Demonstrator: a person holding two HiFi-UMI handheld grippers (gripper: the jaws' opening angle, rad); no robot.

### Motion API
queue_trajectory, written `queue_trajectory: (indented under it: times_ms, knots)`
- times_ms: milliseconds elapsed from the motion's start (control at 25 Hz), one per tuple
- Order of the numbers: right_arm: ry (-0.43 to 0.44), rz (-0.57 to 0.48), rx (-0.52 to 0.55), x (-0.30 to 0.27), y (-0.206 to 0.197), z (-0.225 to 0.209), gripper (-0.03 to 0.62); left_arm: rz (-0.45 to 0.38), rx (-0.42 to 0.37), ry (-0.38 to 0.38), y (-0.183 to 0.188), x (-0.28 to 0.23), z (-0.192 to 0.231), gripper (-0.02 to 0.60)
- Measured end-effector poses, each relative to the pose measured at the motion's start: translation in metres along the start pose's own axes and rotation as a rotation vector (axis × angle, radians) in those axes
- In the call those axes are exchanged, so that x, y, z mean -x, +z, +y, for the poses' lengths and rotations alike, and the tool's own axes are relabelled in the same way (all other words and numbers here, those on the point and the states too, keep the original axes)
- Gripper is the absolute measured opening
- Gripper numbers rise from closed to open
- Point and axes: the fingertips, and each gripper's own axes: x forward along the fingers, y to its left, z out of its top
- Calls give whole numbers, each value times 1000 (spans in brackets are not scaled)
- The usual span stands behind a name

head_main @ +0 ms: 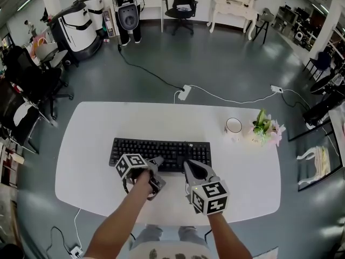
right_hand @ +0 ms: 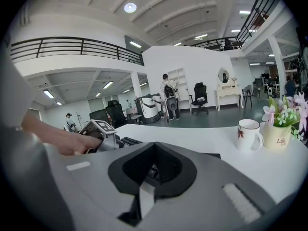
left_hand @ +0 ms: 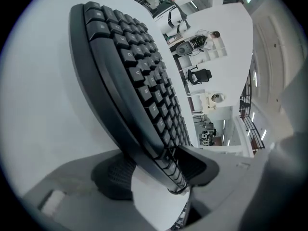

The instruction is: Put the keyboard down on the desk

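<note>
Floor: grey, open room. A white cable runs over it to a power strip just beyond the desk's far edge.

Desk: white top w/ rounded corners, fills the middle of the head view.

Keyboard: black, lies flat on the desk, approx. ctr left-right and nearer the person's edge than the far one. Long side runs parallel to the desk's near edge.

Left gripper: at the keyboard's near edge, left of ctr, held in the left hand. In the left gripper view the jaws stand wide apart w/ the keyboard's near edge running btwn them. A strip of white desk shows btwn that edge and one pad, so no clamp. The other pad sits right at the key side; contact there unclear.

Right gripper: at the same near edge, right of ctr, near the left gripper but apart from it. In the right gripper view the jaws are drawn almost together, only a thin slit left. A few keys and a sliver of desk show through it; nothing pinched.

Flower pot: pale, pink and white blooms, far right part of the desk, well apart from the keyboard.

Mug: white, upright, just left of the pot, red leaf mark on its side.
</note>
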Motion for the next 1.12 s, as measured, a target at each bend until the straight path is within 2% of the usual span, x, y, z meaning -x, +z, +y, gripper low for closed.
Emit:
queue_trajectory:
  times_ms: [360, 560, 840, 1000, 1120]
  knots:
    - [3, 8, -3, -2, -3, -3, 0, 57, -96, 77, -9, 4, 5, 288]
    - [3, 1, -10, -5, 1, -3, 0, 66, -123, 91, -10, 11, 10, 299]
    - [-6, -19, -9, -1, 13, -8, 0, 33, -187, 57, -4, 28, -4, 302]
    - [-12, -36, 9, 2, 27, -10, 0, -9, -270, 26, 7, 39, -25, 301]
    - [-20, -54, 26, 6, 41, -13, 0, -49, -342, -7, 15, 49, -44, 271]
